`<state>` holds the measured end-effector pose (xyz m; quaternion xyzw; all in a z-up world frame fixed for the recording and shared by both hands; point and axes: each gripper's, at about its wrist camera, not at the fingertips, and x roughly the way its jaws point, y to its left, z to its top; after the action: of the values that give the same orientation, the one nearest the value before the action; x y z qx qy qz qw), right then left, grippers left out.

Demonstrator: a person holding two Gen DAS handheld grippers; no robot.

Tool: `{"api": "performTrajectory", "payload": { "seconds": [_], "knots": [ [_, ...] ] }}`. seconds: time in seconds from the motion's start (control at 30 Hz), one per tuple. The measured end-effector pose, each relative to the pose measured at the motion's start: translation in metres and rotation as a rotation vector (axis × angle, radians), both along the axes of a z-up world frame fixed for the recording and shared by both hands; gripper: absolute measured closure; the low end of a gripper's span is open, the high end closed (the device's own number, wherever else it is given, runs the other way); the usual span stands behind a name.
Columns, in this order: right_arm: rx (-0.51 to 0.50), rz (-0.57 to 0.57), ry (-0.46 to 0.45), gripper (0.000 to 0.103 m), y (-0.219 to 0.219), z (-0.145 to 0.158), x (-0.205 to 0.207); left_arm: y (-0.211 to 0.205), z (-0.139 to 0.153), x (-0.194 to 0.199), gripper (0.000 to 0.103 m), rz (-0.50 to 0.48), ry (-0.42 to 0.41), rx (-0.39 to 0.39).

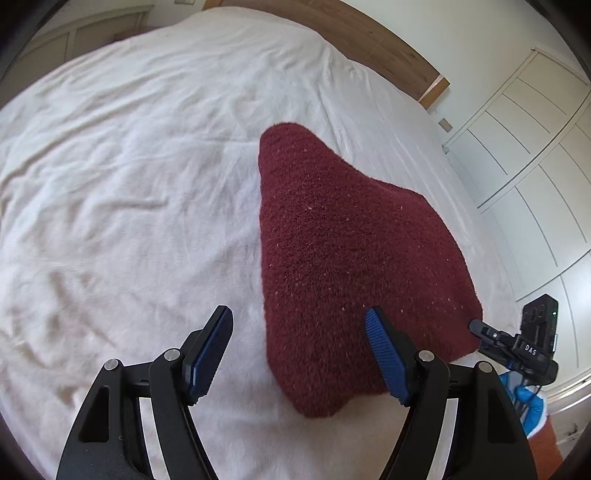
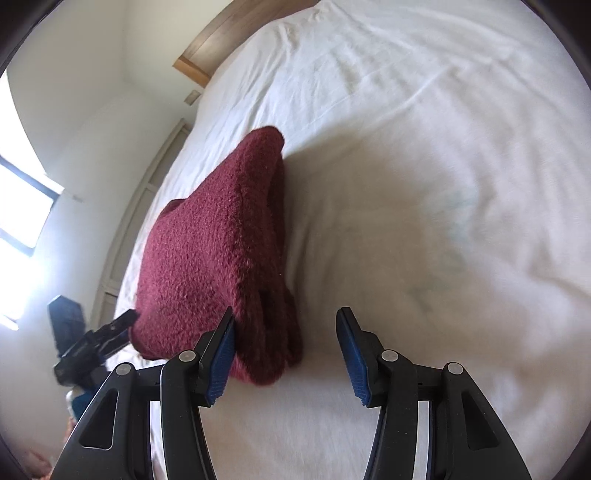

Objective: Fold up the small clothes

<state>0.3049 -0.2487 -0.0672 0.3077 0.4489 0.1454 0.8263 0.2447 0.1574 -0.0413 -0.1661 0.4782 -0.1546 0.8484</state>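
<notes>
A dark red fuzzy garment (image 1: 343, 251) lies folded on the white bed sheet (image 1: 129, 184). My left gripper (image 1: 298, 312) hangs open just above its near end, with the right pad (image 1: 384, 350) over the cloth and the left pad over bare sheet. In the right wrist view the same garment (image 2: 207, 251) shows stacked layers along its near right edge. My right gripper (image 2: 286, 313) is open there, the left pad (image 2: 221, 354) in front of the cloth and the right pad over the sheet. Each gripper also shows at the garment's far corner in the other view: right gripper (image 1: 480, 330), left gripper (image 2: 125, 320).
A wooden headboard (image 1: 369, 33) runs along the far side of the bed. White panelled wardrobe doors (image 1: 535, 166) stand beside the bed, and a bright window (image 2: 22, 206) is on that side. The wrinkled sheet spreads wide beyond the garment (image 2: 443, 184).
</notes>
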Motion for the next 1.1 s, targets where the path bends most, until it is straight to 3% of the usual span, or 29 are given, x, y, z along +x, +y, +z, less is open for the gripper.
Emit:
{"api": "performTrajectory", "payload": {
  "seconds": [0.3, 0.67, 0.83, 1.1],
  "knots": [
    [-0.104, -0.043, -0.038, 0.049, 0.013, 0.040, -0.038, -0.004, 0.047, -0.052, 0.031, 0.096, -0.077, 0.158],
    [-0.231, -0.058, -0.126, 0.049, 0.048, 0.088, -0.126, -0.011, 0.092, -0.123, 0.031, 0.177, -0.176, 0.249],
    [-0.276, -0.088, -0.179, 0.045, 0.066, 0.106, -0.169, -0.023, 0.114, -0.162, 0.010, 0.178, -0.275, 0.296],
    [-0.343, -0.128, -0.243, 0.032, 0.076, 0.129, -0.226, -0.039, 0.132, -0.212, 0.002, 0.187, -0.380, 0.345]
  ]
}}
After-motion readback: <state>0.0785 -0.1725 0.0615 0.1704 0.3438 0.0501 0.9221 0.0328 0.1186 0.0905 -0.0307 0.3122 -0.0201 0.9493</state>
